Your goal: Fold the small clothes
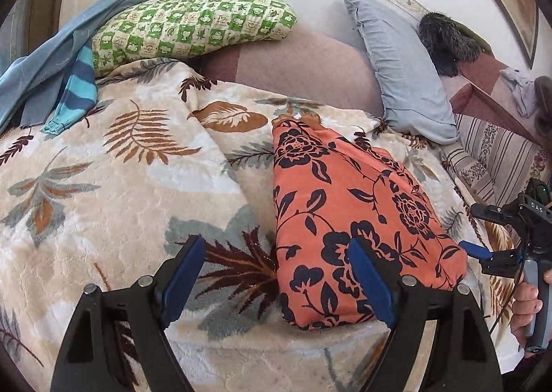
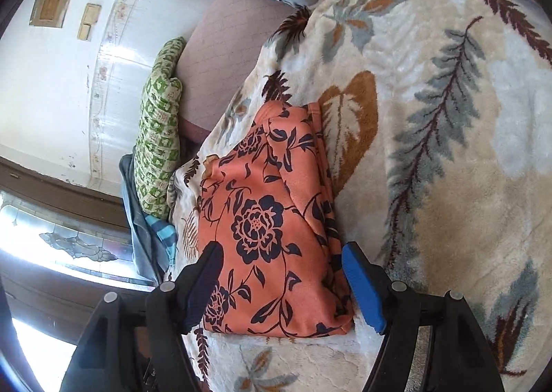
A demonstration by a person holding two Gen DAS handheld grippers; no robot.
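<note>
An orange garment with dark blue flowers (image 1: 345, 205) lies folded into a narrow, tapering packet on the leaf-patterned blanket (image 1: 114, 192). My left gripper (image 1: 277, 274) is open at the packet's near left corner, with its right finger (image 1: 371, 283) over the cloth and its left finger over bare blanket. My right gripper (image 1: 477, 231) shows at the packet's right corner, held by a person's hand (image 1: 528, 302). In the right wrist view the garment (image 2: 269, 205) runs between the fingers of my right gripper (image 2: 281, 268), which is open and straddles the packet's near end without pressing on it.
A green checked pillow (image 1: 193, 26) and a pale blue pillow (image 1: 400, 71) lie at the far side against the wall. Blue clothes with a striped sleeve (image 1: 69, 81) are piled at the far left. A dark furry item (image 1: 445, 43) sits at the far right. A window (image 2: 51, 247) is at the left.
</note>
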